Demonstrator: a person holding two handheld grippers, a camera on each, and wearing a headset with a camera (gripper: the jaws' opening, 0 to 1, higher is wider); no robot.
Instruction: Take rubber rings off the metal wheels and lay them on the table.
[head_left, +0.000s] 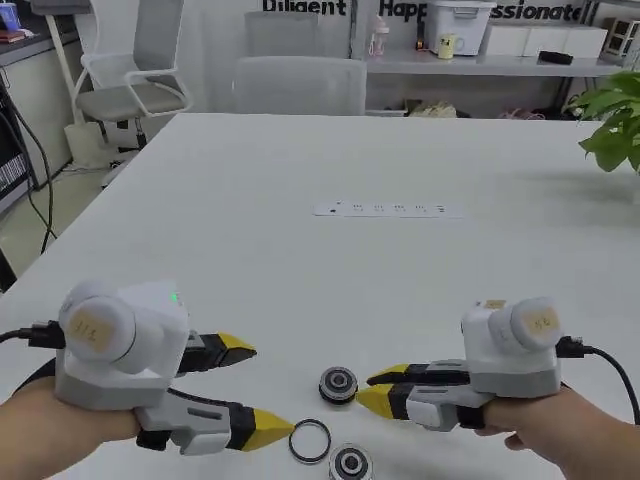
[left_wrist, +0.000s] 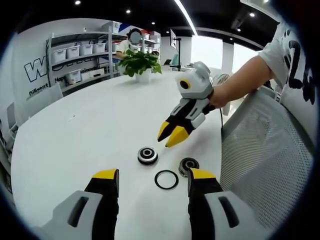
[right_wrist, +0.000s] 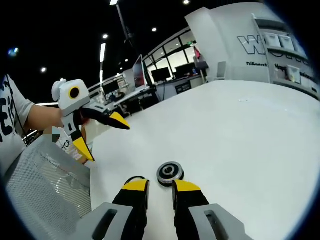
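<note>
- My left claw (head_left: 255, 390) stands wide and holds nothing; my right claw (head_left: 375, 388) is narrow, with a small gap at the tips, and empty; it sits just right of the far wheel (head_left: 338, 383).
- One rubber ring (head_left: 309, 441) lies flat on the worktop (head_left: 300, 180), just left of the near wheel (head_left: 350, 462).
- I judge the far wheel to be the one in hand; I would steady it with the left claw, then catch only its dark outer band with the right tips and peel outward; too deep a pinch would grip metal and drag the wheel.
</note>
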